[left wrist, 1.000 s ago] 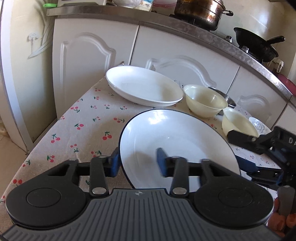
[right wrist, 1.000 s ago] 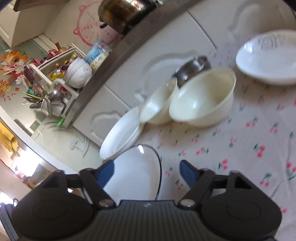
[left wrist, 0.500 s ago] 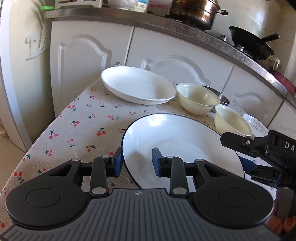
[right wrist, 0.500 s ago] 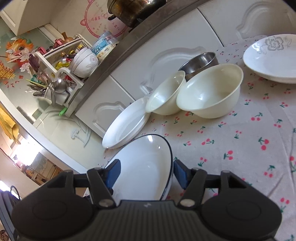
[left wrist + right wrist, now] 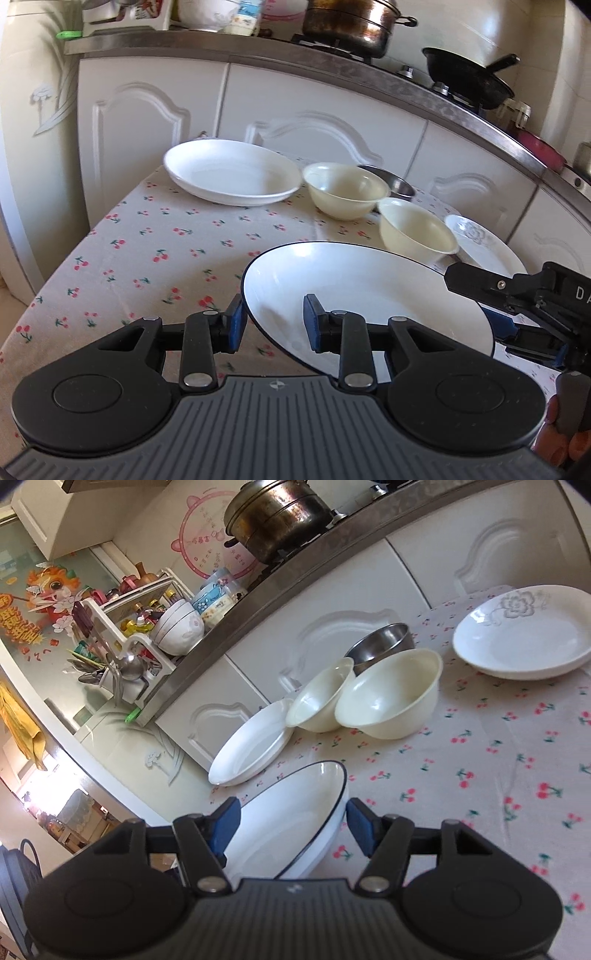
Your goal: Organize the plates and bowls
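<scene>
Above the table [image 5: 155, 236], the black-rimmed plate [image 5: 369, 291] is held up by both grippers: the left gripper [image 5: 273, 326] pinches its near rim, the right gripper [image 5: 293, 821] clamps its other side.

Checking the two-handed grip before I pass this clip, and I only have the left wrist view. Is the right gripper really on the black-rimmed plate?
Observer: Yes. The right gripper has the rim of the black-rimmed plate between its blue pads, one inside, one outside.
Operator: What is the metal thing behind the cream bowls?
Observer: A steel bowl, standing upright.
Operator: And the plate that gripper half hides?
Observer: The flower-print plate is empty and stands apart from the bowls.
</scene>
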### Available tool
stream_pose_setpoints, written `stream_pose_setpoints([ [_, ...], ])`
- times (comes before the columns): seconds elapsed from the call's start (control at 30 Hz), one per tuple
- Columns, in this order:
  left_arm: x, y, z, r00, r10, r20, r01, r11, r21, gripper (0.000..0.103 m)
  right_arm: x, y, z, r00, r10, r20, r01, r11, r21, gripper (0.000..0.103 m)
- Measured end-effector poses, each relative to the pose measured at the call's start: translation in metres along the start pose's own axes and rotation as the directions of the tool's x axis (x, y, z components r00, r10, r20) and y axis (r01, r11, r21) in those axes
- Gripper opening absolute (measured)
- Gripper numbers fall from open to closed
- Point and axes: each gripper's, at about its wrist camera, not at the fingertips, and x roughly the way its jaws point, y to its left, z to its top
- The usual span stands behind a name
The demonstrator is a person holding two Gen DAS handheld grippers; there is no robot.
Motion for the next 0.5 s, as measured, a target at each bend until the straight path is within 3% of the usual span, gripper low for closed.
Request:
stream_pose_setpoints([
  [0.47,-0.016,-0.044,-0.018,0.996,-0.087,0.004,0.086,0.992,0.095,0.032,-0.061,-0.024,-0.011,0.998,-0.034,0.058,0.035,0.999,-0.007,0.064],
  [0.5,-0.016,-0.047,-0.018,0.994,-0.105,-0.001,0.105,0.989,0.106,0.034,-0.064,-0.025,-0.012,0.998,-0.016,0.064,0.017,1.0,-0.011,0.059],
])
